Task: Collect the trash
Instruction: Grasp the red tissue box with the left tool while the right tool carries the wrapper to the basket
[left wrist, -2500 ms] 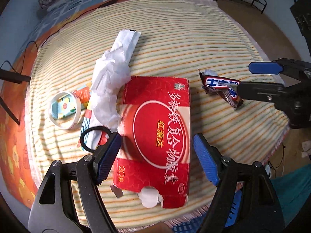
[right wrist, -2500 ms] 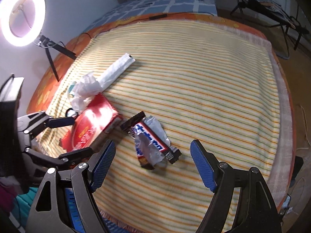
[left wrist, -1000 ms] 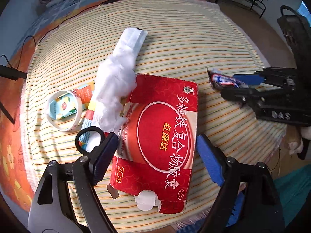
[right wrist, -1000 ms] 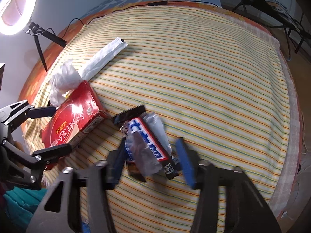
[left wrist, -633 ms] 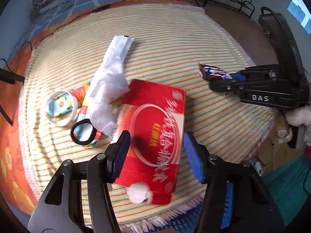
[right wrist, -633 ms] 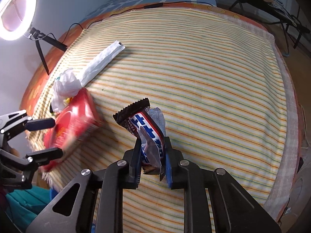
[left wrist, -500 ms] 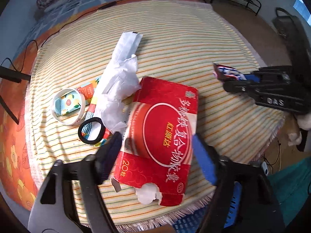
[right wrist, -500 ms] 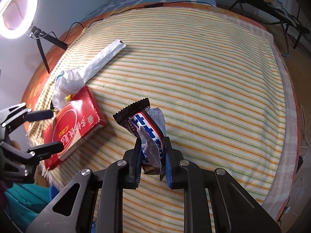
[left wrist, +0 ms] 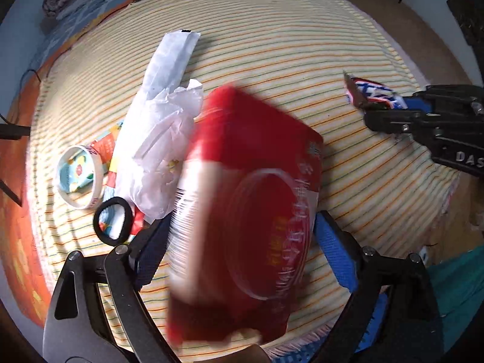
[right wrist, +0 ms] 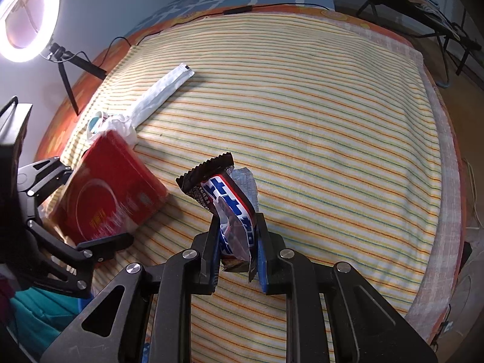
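The candy bar wrapper [right wrist: 227, 208], which lay flat on the striped blanket [right wrist: 317, 127] a moment ago, is now pinched upright in the right tongs [right wrist: 237, 243], whose jaws have closed tight on its lower end; its crimped top sticks up past the tips. One piece of trash looks secured and ready to carry off.

The red carton [left wrist: 248, 208], flat before, now tilts with one edge raised and is blurred, so it appears to be moving between the left tongs [left wrist: 239, 248]. Those jaws have just been widening and stand far apart, one on each side of the carton; whether the pads press it I cannot tell.

Beyond the left tongs lie crumpled white paper [left wrist: 157, 139], a small paper cup [left wrist: 79, 176] and a black ring [left wrist: 112, 224], all uncollected on the bed.
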A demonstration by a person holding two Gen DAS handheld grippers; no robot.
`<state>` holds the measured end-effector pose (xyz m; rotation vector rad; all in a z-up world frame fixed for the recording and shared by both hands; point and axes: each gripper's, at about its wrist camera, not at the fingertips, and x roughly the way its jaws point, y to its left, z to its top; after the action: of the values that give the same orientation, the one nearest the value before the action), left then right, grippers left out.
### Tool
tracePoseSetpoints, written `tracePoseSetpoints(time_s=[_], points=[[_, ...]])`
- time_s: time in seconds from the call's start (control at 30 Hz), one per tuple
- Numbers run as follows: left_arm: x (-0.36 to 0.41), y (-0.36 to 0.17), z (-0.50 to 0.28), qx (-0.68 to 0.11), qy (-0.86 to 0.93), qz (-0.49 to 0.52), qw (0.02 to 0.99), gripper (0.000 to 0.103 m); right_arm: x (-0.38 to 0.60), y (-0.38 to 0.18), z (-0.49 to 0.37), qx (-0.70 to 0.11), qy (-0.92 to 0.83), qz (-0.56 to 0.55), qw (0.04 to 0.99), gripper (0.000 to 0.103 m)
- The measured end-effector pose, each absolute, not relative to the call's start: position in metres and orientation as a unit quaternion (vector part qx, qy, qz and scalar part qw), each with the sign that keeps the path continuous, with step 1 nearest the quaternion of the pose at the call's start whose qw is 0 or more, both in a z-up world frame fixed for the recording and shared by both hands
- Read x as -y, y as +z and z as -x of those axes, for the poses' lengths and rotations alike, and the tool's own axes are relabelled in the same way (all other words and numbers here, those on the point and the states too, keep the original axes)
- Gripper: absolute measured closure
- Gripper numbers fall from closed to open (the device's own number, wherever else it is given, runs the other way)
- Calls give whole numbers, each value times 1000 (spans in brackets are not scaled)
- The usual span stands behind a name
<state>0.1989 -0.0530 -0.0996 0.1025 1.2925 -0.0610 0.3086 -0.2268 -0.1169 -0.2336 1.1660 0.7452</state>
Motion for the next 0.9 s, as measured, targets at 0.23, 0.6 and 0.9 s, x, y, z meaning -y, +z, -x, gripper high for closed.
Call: tracePoseSetpoints(time_s=[0.23, 0.6, 0.9], points=[[52, -91, -189, -585, -32, -37, 809, 13, 226, -116, -305, -535, 341, 112, 765, 85], [44, -56, -141, -557, -39, -9, 830, 13, 230, -104, -286, -524, 343, 107, 772, 85], [40, -38, -92, -548, -57, 10, 835, 13, 234, -82, -233, -502, 373, 122, 771, 85]])
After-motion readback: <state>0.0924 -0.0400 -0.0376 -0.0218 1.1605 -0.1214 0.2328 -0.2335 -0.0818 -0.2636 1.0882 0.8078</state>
